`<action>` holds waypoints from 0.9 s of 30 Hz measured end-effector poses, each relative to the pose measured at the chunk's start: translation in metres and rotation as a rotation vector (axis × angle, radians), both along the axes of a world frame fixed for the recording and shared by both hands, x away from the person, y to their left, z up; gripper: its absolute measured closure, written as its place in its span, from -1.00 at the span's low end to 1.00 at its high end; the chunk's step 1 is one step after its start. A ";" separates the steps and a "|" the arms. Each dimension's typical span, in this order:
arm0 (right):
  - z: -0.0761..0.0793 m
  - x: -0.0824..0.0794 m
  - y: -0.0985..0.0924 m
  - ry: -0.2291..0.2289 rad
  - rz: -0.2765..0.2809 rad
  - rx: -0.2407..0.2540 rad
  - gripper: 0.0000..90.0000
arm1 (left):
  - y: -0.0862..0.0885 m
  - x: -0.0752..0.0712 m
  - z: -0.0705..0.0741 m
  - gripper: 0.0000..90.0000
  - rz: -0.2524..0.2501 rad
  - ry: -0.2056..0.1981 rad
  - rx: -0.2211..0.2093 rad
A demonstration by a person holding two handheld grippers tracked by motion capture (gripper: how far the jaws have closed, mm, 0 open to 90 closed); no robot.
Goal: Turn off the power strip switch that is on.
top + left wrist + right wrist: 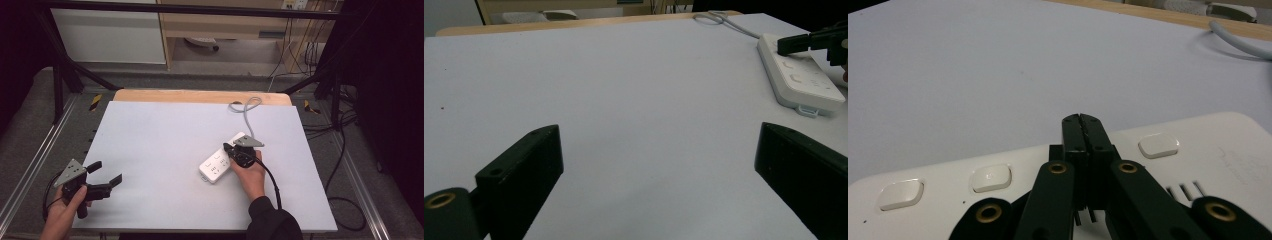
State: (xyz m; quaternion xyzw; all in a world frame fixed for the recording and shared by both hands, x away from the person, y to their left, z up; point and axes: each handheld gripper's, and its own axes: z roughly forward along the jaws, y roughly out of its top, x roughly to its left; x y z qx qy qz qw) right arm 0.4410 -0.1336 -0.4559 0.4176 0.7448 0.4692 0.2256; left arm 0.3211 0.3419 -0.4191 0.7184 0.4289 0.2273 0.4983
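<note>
A white power strip (214, 167) lies right of the table's middle, and its grey cable (247, 117) runs to the far edge. My right gripper (226, 148) is shut, its tips low over the strip's top. In the right gripper view the closed tips (1082, 120) sit above the strip (1228, 145), between two of its white switch buttons (992, 177). I see nothing held between the jaws. My left gripper (108, 172) stands open near the front left corner, jaws wide apart (658, 131) over bare table. From the left gripper view the strip (801, 75) lies far right, with the right gripper (780, 47) on it.
The white table top (165, 150) has a wooden strip along its far edge (200, 96). A metal frame and loose cables (345, 150) surround the table. A cabinet stands behind.
</note>
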 end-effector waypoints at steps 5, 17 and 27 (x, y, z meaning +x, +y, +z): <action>0.000 0.000 0.000 0.002 -0.002 0.000 1.00 | 0.000 0.000 0.000 -0.88 0.000 -0.001 -0.002; 0.001 -0.001 0.000 0.002 -0.006 0.002 1.00 | 0.000 0.001 0.000 -0.88 -0.002 -0.001 -0.002; 0.000 0.000 -0.001 0.008 -0.007 0.017 1.00 | 0.000 0.001 0.000 -0.88 0.000 -0.001 -0.002</action>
